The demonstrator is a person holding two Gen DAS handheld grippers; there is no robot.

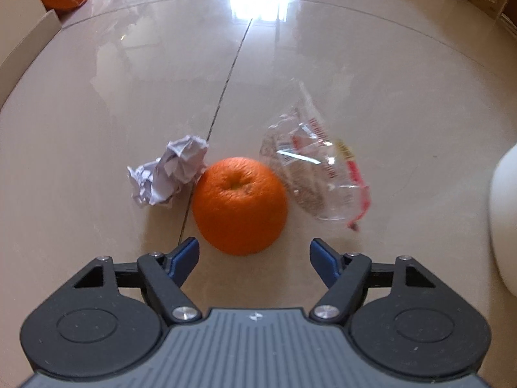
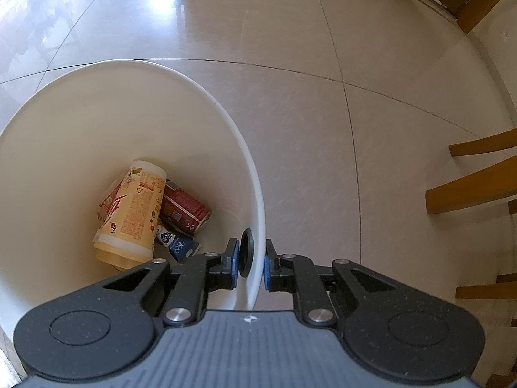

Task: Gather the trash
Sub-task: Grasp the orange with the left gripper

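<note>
Below, left tool (image 1: 253,253) gapes near orange (image 1: 239,205); right tool (image 2: 251,260) pinches bin (image 2: 206,103).

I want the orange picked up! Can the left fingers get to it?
Probably yes. The left gripper is open just before the orange, nothing between; crumpled paper and plastic bag sit at its sides.
</note>
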